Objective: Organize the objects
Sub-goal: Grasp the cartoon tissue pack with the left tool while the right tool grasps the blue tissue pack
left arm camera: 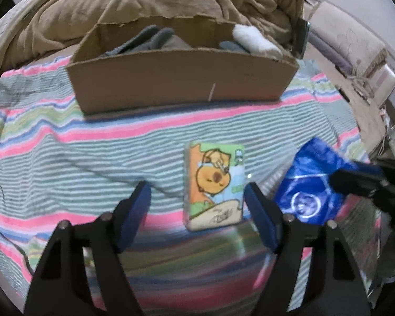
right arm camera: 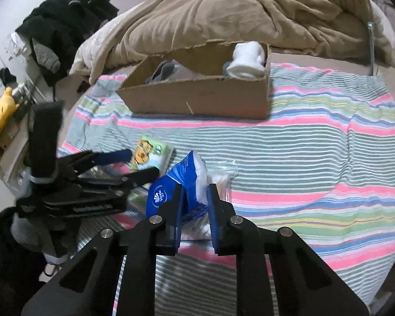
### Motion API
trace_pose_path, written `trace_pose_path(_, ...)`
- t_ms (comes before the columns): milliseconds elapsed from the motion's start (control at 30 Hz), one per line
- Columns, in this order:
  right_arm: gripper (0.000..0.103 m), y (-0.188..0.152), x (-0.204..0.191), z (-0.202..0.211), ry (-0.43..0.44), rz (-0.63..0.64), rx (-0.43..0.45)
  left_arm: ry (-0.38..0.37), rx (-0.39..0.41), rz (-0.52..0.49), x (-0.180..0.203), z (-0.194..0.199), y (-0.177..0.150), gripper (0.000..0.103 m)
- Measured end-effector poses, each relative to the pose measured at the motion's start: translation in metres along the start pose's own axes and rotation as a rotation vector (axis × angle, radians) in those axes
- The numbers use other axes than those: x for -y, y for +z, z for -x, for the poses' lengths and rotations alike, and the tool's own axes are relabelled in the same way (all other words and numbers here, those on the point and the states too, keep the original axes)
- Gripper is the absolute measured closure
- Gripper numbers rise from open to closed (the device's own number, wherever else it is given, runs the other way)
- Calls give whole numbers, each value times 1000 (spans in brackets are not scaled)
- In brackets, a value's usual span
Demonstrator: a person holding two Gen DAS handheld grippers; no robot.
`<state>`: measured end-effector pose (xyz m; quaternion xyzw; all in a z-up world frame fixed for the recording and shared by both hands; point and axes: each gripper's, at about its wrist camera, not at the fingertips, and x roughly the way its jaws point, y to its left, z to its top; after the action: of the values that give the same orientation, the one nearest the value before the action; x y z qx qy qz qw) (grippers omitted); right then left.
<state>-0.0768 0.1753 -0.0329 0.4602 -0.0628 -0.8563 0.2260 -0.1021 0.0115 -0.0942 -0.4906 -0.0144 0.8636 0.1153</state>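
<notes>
Left wrist view: left gripper (left arm camera: pixel 197 205) hangs over the striped bedsheet (left arm camera: pixel 65 158), jaws spread, pads on nothing. The cartoon tissue pack (left arm camera: pixel 214 184) lies flat on the sheet between the two fingers, hugging the right finger, wide gap to the left one. Its long axis runs straight ahead along the fingers, so the jaws would close across its short width. The pack sits off-centre; my guess is a small shift right centres it before closing. The cardboard box (left arm camera: pixel 181 87) sits farther ahead, open top, with grey cloth (left arm camera: pixel 150 39) and a white sock (left arm camera: pixel 255 39) inside; bare sheet lies between pack and box, with no obstacle in that lane. The blue tissue packet (left arm camera: pixel 310 184) is just right of the pack, lifted at an angle, pinched by the right gripper (left arm camera: pixel 339 184) coming in from the right edge.

Right wrist view: right gripper clenched on the blue tissue packet (right arm camera: pixel 176 192), pads squeezing its crumpled body; a clear plastic bag (right arm camera: pixel 223 173) lies right behind it. The left gripper (right arm camera: pixel 142 163) is on the left, fingers straddling the cartoon pack (right arm camera: pixel 151 152). The two tools are close, so a clash is the likely risk if both lift together. The box (right arm camera: pixel 197 97) is up ahead; the sheet to the right is open, with plenty of room. A brown blanket (right arm camera: pixel 223 13) is heaped behind the box.
</notes>
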Motion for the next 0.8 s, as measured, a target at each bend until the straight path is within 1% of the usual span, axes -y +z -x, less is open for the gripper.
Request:
trace_pose_path(67,87,4,3,6,8,-11,18,25,-7,-9,3,-3,1,36)
trace_pose_path(133,88,8,5,12,8,-14,39,49,-7,-10,4,-4,2,48)
trace_pose_path(167,89,9,6,14,4,-15,47,57,-8,-10,4,-4,2,49)
trace_pose_path(233,89,13,10,19,-8,-14,64,73,-1,-13,6,-3,2,55)
trace_pose_path(300,89,15,12,22,-13,-17,73,76,8,-13,7,-2,2,56)
trace_pose_path(400,90,17,13,23,-18,-22,79,52,14,11,2,3,3,56)
trace_pose_path(600,90,25,4,32,-13,0,108,16,49,37,-1,23,3,56)
trace_pose_path(800,90,40,-7,40,-13,27,139,-8,98,66,-10,47,14,56)
